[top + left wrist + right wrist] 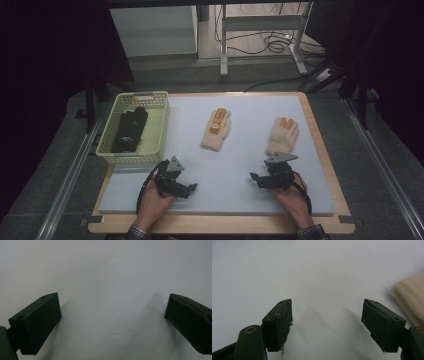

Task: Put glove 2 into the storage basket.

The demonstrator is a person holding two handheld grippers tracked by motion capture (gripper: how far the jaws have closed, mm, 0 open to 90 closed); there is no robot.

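Both tongs gape empty — left tongs (192,188), right tongs (254,178) (near a cream glove (282,135)).

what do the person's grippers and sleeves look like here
Each hand holds a black two-jaw tool. The left gripper and the right gripper both carry a grey three-cornered plate on top and trail a black cable looping back toward the wrist. Up close the jaws are blocky, dark wedge-shaped pads with small screw holes. Dark patterned cuffs, perhaps plaid, show at both wrists.

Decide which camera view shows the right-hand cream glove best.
The high view: the right-hand cream glove lies whole on the grey mat. The right gripper view catches a blurred edge; the left gripper view gives mat.
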